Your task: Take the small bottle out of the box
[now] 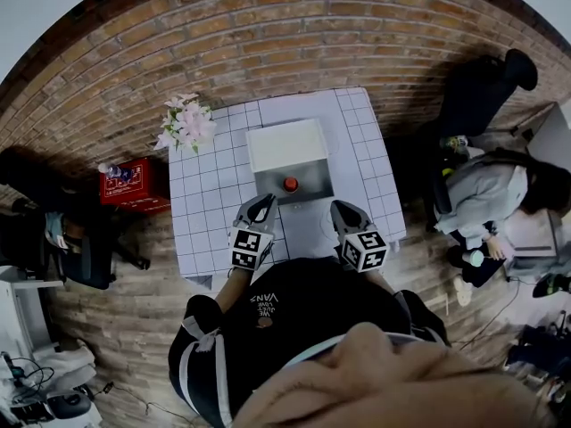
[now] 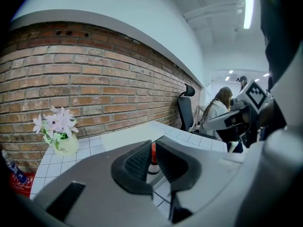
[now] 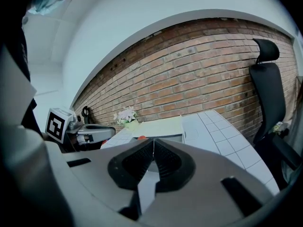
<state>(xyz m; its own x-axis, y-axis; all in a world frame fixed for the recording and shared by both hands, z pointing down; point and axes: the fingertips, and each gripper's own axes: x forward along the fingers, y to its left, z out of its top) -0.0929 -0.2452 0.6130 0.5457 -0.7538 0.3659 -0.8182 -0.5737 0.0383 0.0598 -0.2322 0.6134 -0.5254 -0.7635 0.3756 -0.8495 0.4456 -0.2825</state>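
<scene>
A small bottle with a red cap (image 1: 291,184) stands upright in the grey open box (image 1: 308,188); the box's white lid (image 1: 287,144) is folded back behind it. My left gripper (image 1: 261,205) hangs just short of the box's near left corner, and my right gripper (image 1: 342,209) just short of its near right corner. Both are apart from the box. In the left gripper view the bottle (image 2: 153,160) shows beyond the tips of my left gripper (image 2: 154,144), which is shut and empty. My right gripper (image 3: 152,142) is shut on nothing, with the red cap (image 3: 141,137) just left of its tips.
The box sits on a white grid-topped table (image 1: 214,194) against a brick wall. A vase of pale flowers (image 1: 186,125) stands at the table's far left corner. A red crate (image 1: 134,184) lies on the floor to the left. A seated person (image 1: 486,194) and a black chair (image 1: 486,83) are at the right.
</scene>
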